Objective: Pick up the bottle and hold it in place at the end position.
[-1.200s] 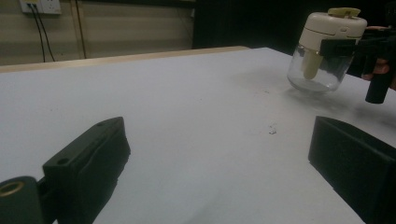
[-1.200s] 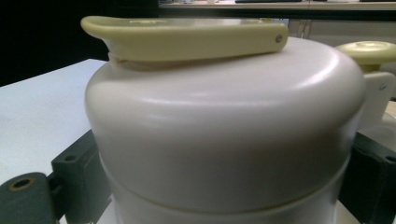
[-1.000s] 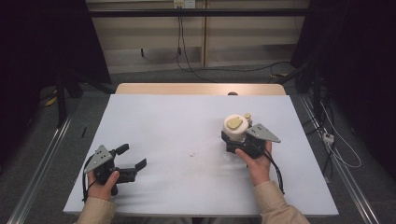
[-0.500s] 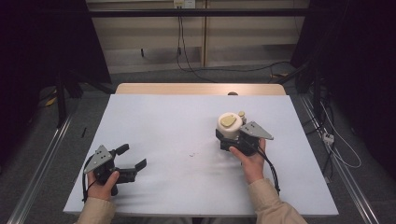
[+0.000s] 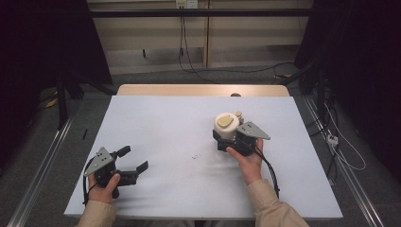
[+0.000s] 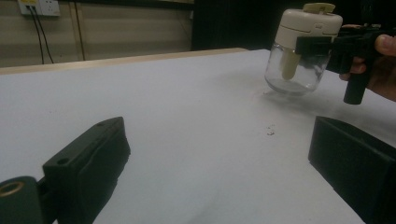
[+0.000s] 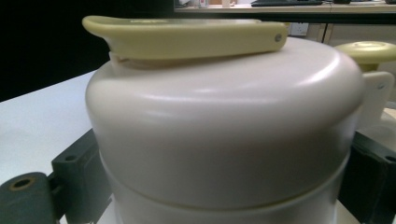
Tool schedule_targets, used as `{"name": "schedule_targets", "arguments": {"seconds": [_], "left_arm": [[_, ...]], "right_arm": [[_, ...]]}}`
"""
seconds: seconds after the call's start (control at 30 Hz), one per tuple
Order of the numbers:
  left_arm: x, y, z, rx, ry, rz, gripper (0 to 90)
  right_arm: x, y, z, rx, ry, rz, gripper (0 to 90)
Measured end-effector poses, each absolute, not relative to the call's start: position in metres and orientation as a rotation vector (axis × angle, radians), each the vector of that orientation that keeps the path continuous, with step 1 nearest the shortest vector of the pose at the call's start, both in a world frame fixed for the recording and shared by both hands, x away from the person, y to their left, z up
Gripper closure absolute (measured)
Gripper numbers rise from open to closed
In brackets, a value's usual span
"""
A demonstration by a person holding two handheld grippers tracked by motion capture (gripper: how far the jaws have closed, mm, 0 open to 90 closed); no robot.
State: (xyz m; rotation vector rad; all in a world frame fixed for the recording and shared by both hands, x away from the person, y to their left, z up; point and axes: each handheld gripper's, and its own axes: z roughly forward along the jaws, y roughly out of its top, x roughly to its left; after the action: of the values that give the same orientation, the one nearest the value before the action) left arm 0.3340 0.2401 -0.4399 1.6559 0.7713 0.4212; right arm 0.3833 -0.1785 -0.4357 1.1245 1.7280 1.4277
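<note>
Matte white desk (image 5: 165,127) | right gripper (image 5: 230,139) jaws clamped on rounded clear-glass jar (image 6: 295,70) with smooth cream plastic lid (image 7: 224,121), right of centre | left gripper (image 5: 130,166) jaws apart, blocky black

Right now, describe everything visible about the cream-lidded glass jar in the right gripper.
The clear rounded glass jar with a cream plastic lid stands upright, looks empty, and seems lifted just off the white table. A pale yellow flip lever lies flat on the lid, with a yellow knob beside it. A cream stem hangs inside the glass. The right gripper clamps the lid from both sides.
</note>
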Motion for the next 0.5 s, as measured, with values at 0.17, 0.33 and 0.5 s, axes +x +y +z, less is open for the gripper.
{"name": "schedule_targets", "arguments": {"seconds": [0.17, 0.33, 0.5], "left_arm": [[0.334, 0.240, -0.440, 1.658, 0.769, 0.418, 4.3], [0.333, 0.239, -0.440, 1.661, 0.767, 0.415, 4.4], [0.333, 0.240, -0.440, 1.659, 0.766, 0.417, 4.4]], "right_arm": [[0.385, -0.174, -0.436, 1.120, 1.739, 1.431, 7.0], [0.387, -0.170, -0.435, 1.117, 1.736, 1.441, 6.9], [0.389, -0.166, -0.435, 1.121, 1.743, 1.445, 6.9]]}}
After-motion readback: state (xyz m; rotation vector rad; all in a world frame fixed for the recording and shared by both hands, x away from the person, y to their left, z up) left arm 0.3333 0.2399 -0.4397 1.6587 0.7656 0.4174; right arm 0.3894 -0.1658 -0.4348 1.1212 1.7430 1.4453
